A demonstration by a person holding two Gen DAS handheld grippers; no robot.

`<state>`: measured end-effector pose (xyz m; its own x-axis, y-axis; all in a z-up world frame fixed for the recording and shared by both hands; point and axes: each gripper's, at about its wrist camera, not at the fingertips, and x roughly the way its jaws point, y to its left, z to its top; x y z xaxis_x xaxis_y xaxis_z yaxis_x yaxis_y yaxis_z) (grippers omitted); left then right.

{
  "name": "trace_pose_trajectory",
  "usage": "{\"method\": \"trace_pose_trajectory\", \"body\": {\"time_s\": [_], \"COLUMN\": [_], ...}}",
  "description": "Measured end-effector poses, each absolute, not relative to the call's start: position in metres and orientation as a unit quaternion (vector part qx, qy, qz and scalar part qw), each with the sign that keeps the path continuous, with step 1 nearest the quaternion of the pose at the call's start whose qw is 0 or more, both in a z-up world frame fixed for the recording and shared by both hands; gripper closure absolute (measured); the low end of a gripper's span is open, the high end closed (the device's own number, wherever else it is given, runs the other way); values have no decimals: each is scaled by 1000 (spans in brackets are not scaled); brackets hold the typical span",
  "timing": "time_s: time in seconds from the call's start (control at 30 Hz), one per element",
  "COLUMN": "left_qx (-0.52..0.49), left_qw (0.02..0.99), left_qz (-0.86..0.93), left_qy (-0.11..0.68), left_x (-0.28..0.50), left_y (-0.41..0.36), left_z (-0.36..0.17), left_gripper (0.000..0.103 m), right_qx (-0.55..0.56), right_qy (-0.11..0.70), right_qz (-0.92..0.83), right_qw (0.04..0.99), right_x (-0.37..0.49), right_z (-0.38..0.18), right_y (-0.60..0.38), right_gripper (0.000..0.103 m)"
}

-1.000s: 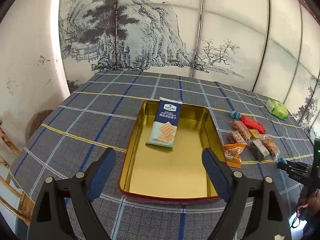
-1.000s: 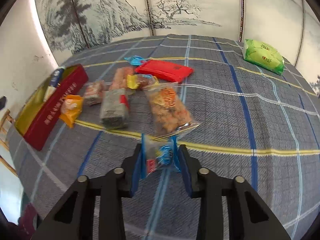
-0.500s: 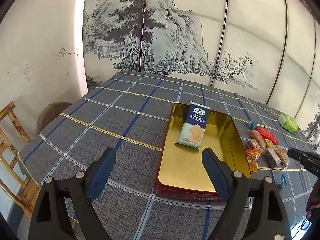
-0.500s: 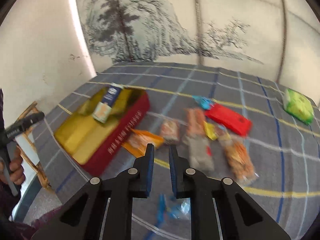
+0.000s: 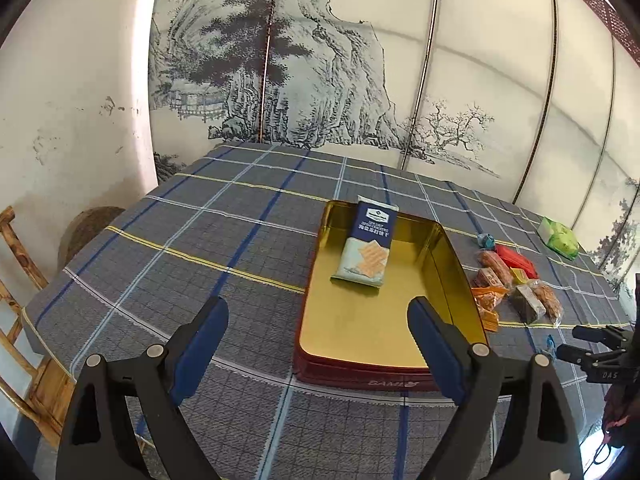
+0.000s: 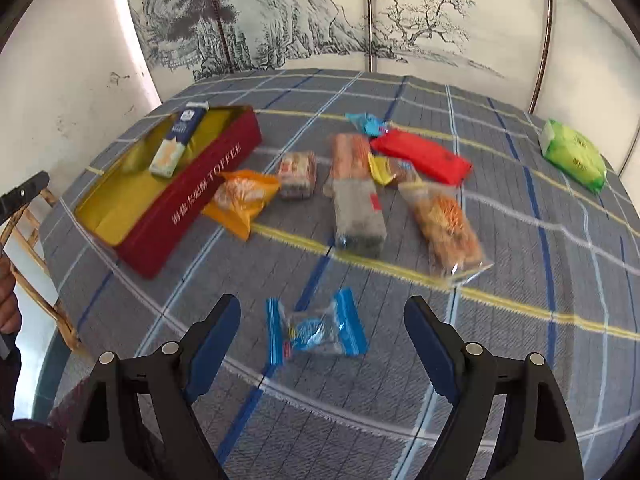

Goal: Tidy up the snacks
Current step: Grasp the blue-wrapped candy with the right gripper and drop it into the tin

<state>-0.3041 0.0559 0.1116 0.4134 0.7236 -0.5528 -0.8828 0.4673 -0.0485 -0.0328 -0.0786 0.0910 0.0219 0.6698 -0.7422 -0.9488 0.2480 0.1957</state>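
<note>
Right gripper (image 6: 322, 320): jaws have just been opening and stand spread, gripping nothing. The small blue-wrapped candy (image 6: 316, 330) lies flat on the checked tablecloth (image 6: 520, 320) between and just ahead of them, untouched by either pad. Left gripper (image 5: 318, 320): spread, empty, facing the near end of the red tin (image 5: 360, 376).

Done: one cracker packet (image 5: 366, 250) lies in the tin, propped on its far rim. Left: the candy and the cluster of wrapped snacks (image 6: 360, 184) beside the tin; the green packet (image 6: 572, 154) lies well apart. The cluster is blurred; roughly seven pieces. Judged early.
</note>
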Motion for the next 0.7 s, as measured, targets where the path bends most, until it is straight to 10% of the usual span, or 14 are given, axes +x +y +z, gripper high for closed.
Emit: {"method": "trace_pose_trajectory", "body": {"time_s": [0.1,0.23,0.3,0.7], "left_qx": [-158,-137,-127,-124], "left_qw": [828,834,836,847], "left_qz": [478,469,467,448], "left_qy": [247,257,258,257], "left_x": [-294,-285,-281,-280], "left_y": [48,37,33,28], "left_z": [109,108,108,112], "left_gripper": [14,14,14,14], "right_qx": [-194,-214,-214,-170], "right_qy": [379,392,392,331], "right_qz": [582,576,578,652], "right_qw": [693,685,683,661], "right_x": [-35,-38,-39,-71], "right_z": [81,61,60,139], "right_y": [-69,-60,-61,-5], "right_gripper": [20,70,78,78]}}
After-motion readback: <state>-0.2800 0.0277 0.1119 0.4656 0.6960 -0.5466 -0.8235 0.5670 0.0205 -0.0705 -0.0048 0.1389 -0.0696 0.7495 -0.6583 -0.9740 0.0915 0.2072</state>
